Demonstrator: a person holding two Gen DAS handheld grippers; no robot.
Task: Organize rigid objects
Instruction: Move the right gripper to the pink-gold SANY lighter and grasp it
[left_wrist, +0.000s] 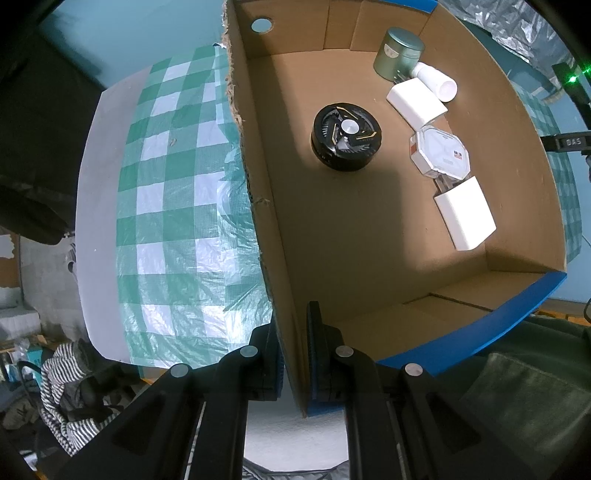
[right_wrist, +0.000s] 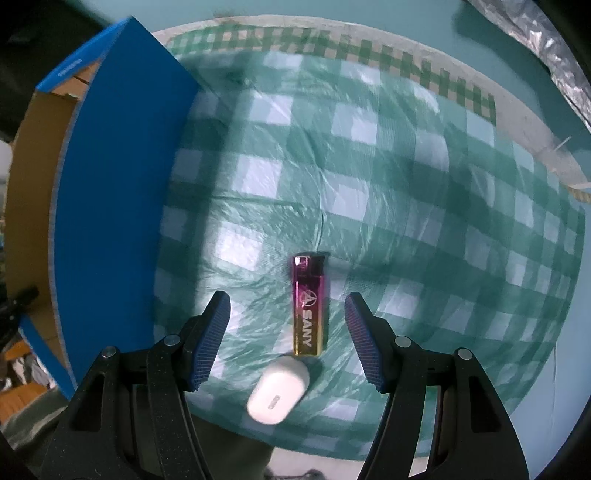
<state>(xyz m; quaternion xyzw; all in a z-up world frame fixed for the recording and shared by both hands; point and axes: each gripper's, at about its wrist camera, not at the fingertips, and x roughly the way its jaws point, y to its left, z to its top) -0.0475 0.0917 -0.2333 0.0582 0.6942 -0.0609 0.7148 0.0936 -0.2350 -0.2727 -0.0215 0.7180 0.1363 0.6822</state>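
Note:
My left gripper (left_wrist: 293, 332) is shut on the near side wall of the cardboard box (left_wrist: 280, 229). Inside the box lie a black round fan-like disc (left_wrist: 346, 136), a green tin (left_wrist: 398, 53), a white bottle (left_wrist: 437, 81), two white blocks (left_wrist: 415, 99) (left_wrist: 465, 212) and an octagonal white case (left_wrist: 441, 153). My right gripper (right_wrist: 288, 317) hangs open over the checked cloth. A pink and gold lighter (right_wrist: 309, 304) lies between its fingers, untouched. A white oval case (right_wrist: 277, 391) lies just below the lighter.
The green and white checked cloth (right_wrist: 406, 177) covers the table. The box's blue outer wall (right_wrist: 118, 206) stands left of my right gripper. Striped fabric (left_wrist: 62, 387) lies beyond the table edge in the left wrist view.

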